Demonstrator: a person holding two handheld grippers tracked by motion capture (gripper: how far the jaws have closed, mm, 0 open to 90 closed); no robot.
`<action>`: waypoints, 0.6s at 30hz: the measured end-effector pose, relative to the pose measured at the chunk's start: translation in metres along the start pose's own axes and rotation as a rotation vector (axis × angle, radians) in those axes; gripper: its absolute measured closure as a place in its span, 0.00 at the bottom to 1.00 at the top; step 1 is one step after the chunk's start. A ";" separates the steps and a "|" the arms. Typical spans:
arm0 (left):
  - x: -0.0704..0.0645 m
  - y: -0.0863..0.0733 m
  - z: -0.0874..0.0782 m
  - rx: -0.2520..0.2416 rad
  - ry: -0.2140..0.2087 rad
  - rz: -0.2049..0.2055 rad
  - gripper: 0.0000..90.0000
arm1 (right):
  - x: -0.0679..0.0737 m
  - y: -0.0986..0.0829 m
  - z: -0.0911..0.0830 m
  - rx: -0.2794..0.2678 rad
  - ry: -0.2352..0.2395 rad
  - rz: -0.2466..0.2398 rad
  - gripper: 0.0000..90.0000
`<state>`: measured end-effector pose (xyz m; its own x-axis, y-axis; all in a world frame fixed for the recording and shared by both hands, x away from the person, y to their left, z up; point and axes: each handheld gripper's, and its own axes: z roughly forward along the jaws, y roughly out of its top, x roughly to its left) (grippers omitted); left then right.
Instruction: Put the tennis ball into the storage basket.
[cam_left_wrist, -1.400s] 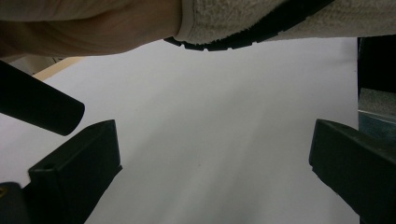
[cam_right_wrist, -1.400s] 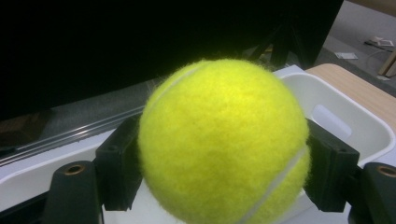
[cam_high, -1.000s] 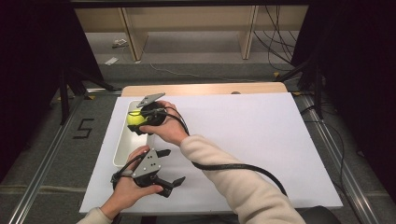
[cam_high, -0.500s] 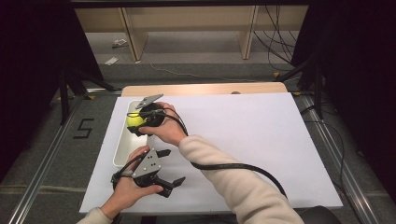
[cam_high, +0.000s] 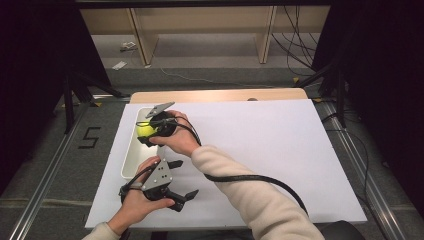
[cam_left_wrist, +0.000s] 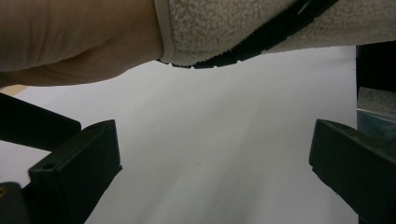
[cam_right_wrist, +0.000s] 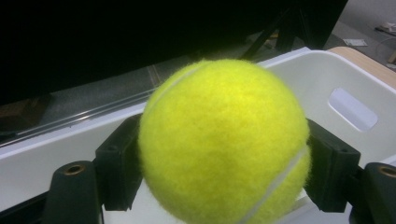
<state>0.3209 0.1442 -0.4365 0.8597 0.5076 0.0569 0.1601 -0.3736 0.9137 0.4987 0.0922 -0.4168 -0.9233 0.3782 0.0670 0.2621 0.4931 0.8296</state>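
Observation:
A yellow tennis ball (cam_high: 145, 130) (cam_right_wrist: 224, 144) is held between the jaws of my right gripper (cam_high: 149, 132), which is shut on it over the far part of a white bin (cam_high: 131, 159) (cam_right_wrist: 345, 84) at the table's left. In the right gripper view the ball sits between both black jaws, above the bin's inside. My left gripper (cam_high: 181, 180) stands open near the front left of the white table (cam_high: 270, 145); its jaws are wide apart over bare white surface (cam_left_wrist: 219, 154), under the person's right forearm (cam_left_wrist: 93, 37).
A black cable (cam_high: 250, 178) trails from the right gripper across the sleeve. A wooden strip (cam_high: 220, 95) edges the table's far side. Metal rails (cam_high: 45, 185) run along the floor at the left, with dark drapes on both sides.
The right gripper with the ball has shifted slightly toward the near side over the bin. The left gripper has stayed where it was.

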 end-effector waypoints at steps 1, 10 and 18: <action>0.000 0.000 0.000 0.000 0.000 0.000 0.02 | 0.000 0.000 0.001 -0.002 0.000 -0.001 0.29; 0.000 0.000 0.000 0.000 -0.001 0.000 0.02 | 0.000 -0.001 0.003 0.004 0.003 0.002 0.29; 0.000 0.000 0.000 0.002 -0.002 0.000 0.02 | -0.001 -0.001 0.005 0.001 -0.001 0.002 0.29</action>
<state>0.3207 0.1440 -0.4367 0.8607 0.5060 0.0565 0.1607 -0.3752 0.9129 0.5001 0.0948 -0.4204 -0.9225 0.3798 0.0687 0.2646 0.4928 0.8289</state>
